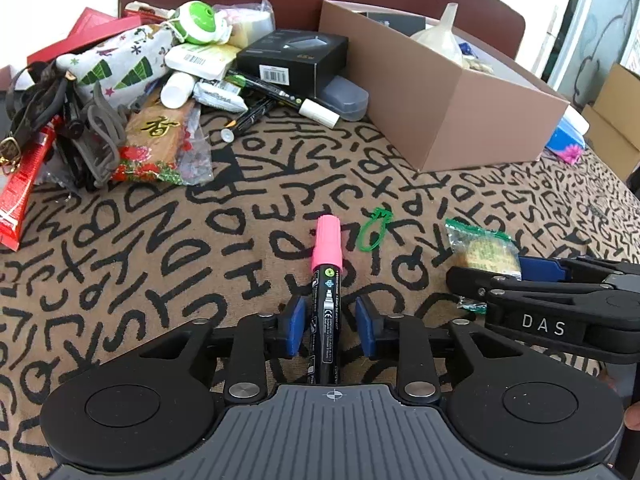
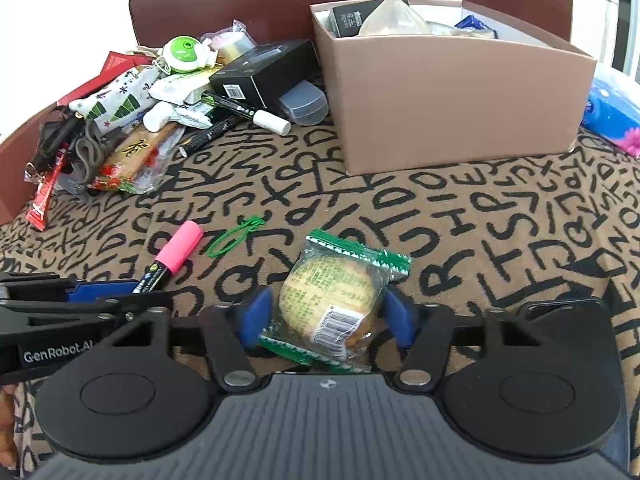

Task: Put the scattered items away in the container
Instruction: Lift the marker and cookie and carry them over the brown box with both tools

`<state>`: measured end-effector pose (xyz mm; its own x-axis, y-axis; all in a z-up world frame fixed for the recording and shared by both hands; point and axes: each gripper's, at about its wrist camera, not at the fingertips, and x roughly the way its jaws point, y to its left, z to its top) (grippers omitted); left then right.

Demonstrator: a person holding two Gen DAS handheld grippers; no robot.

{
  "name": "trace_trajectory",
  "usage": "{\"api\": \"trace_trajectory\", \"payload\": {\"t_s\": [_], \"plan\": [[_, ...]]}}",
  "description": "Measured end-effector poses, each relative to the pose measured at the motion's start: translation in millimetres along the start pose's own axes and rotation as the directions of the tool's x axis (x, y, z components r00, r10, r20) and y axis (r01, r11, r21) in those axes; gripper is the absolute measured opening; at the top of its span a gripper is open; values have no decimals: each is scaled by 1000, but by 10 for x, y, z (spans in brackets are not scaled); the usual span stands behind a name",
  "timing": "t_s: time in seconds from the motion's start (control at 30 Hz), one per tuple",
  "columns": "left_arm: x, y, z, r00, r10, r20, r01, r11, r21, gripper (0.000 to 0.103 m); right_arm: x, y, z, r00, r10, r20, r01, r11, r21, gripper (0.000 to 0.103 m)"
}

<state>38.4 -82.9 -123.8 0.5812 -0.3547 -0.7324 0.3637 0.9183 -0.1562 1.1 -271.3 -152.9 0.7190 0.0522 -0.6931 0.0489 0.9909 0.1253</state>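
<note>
Two grips: left gripper open astride pink-capped black marker; right gripper pinching clear, green-edged snack packet.

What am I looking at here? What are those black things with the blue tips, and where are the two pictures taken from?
Those are two hand-held grippers, no robot arm; a person carries one in each hand. Each picture comes from a camera on one gripper, looking along its fingers. The left gripper straddles a pink-capped marker with gaps either side, so nothing is gripped yet. The right gripper brackets a wrapped snack packet; whether it presses is unclear. Both things lie on the lettered tablecloth, near a green loop. Behind are a clutter pile and the brown box.
</note>
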Motion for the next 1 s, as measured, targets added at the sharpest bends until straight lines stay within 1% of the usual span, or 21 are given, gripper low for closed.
{"api": "trace_trajectory", "payload": {"t_s": [0.1, 0.2, 0.23, 0.27, 0.37, 0.43, 0.47, 0.5, 0.67, 0.8, 0.9, 1.0], "plan": [[15, 0, 9, 1000, 3, 2, -3, 1000, 0, 45, 14, 0, 6, 1000, 1, -7, -1, 1000, -11, 67], [32, -36, 0, 1000, 10, 3, -10, 1000, 25, 45, 27, 37, -3, 1000, -12, -7, 11, 999, -39, 66], [35, -42, -1, 1000, 16, 3, -16, 999, 32, 43, 30, 51, -11, 1000, -17, -6, 17, 999, -49, 66], [36, -49, -3, 1000, 25, 3, -25, 999, 38, 33, 34, 62, -18, 1000, -21, -4, 21, 998, -58, 65], [39, -47, -3, 1000, 26, 4, -26, 999, 36, 33, 38, 75, -23, 1000, -26, -6, 26, 997, -71, 65], [39, -56, -4, 1000, 31, 6, -31, 998, 46, 31, 38, 89, -19, 1000, -27, -10, 26, 997, -77, 62], [37, -70, -7, 999, 42, 9, -43, 998, 54, 16, 35, 94, -16, 1000, -24, -12, 23, 997, -79, 60], [30, -76, -9, 999, 50, 10, -50, 997, 55, 11, 29, 97, -17, 1000, -24, -13, 23, 997, -79, 60], [-34, -96, -31, 1000, 13, -1, -13, 999, 37, 11, -47, 65, -30, 999, 22, -25, -23, 998, -56, 57], [-109, -122, -35, 1000, -24, -10, 24, 1000, 9, 11, -131, 0, -37, 996, 84, -36, -85, 996, -6, 56], [-200, -152, 12, 998, -63, 11, 63, 998, -7, 11, -209, -52, -20, 991, 131, -36, -130, 991, 30, 56], [-309, -213, 111, 994, -100, 48, 100, 995, 0, 11, -324, -88, 45, 987, 160, -10, -160, 986, 50, 56]]}}
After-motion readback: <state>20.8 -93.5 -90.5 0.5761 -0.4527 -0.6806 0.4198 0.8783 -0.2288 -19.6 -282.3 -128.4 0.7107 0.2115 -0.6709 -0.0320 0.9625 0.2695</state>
